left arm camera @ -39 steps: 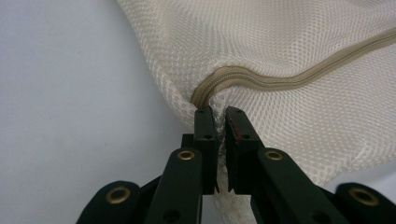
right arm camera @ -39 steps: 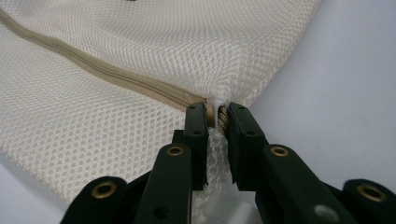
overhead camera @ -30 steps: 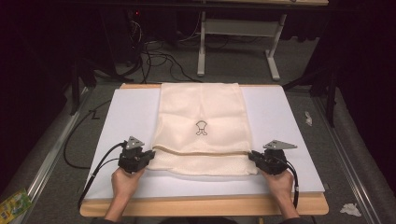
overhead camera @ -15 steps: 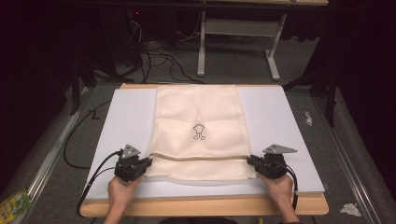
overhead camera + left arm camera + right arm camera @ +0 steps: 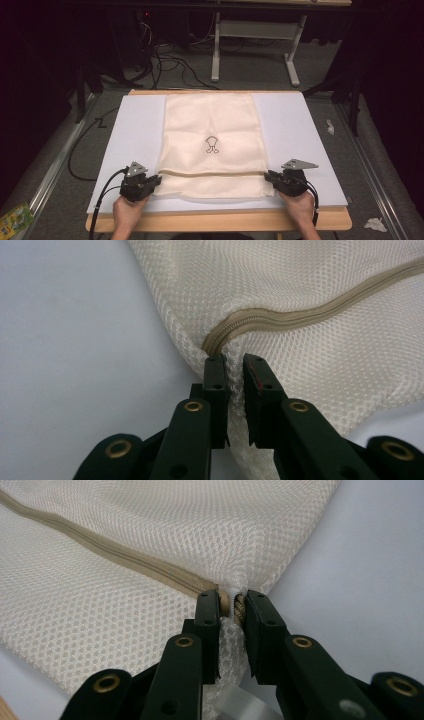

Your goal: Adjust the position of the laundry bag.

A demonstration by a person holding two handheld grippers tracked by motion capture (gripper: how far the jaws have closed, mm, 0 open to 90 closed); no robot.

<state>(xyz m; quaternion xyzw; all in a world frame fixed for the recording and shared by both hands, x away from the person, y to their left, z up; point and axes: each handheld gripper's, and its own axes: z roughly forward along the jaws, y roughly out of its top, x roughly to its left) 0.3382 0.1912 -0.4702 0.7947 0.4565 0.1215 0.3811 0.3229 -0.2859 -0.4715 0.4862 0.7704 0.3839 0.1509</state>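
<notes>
A cream mesh bag (image 5: 212, 135) with a small black printed figure lies lengthwise on the white table cover (image 5: 135, 125). A beige zipper (image 5: 212, 174) runs across it near the front. My left gripper (image 5: 156, 181) is shut on the bag's left edge at the zipper's end (image 5: 220, 337); mesh is pinched between its jaws (image 5: 234, 367). My right gripper (image 5: 269, 177) is shut on the bag's right edge, where the zipper (image 5: 125, 555) ends, with mesh and zipper tape bunched between its jaws (image 5: 232, 605). Both hands hold the grippers near the table's front edge.
The wooden table edge (image 5: 215, 220) runs along the front. White cover lies bare left and right of the bag. Cables (image 5: 170, 60) and a desk frame (image 5: 255, 45) stand on the dark floor beyond. Scraps of paper (image 5: 375, 224) lie on the floor at right.
Both grippers have moved toward the front edge of the table, pulling the bag's near end with them; the bag has slid forward and stretched flatter.
</notes>
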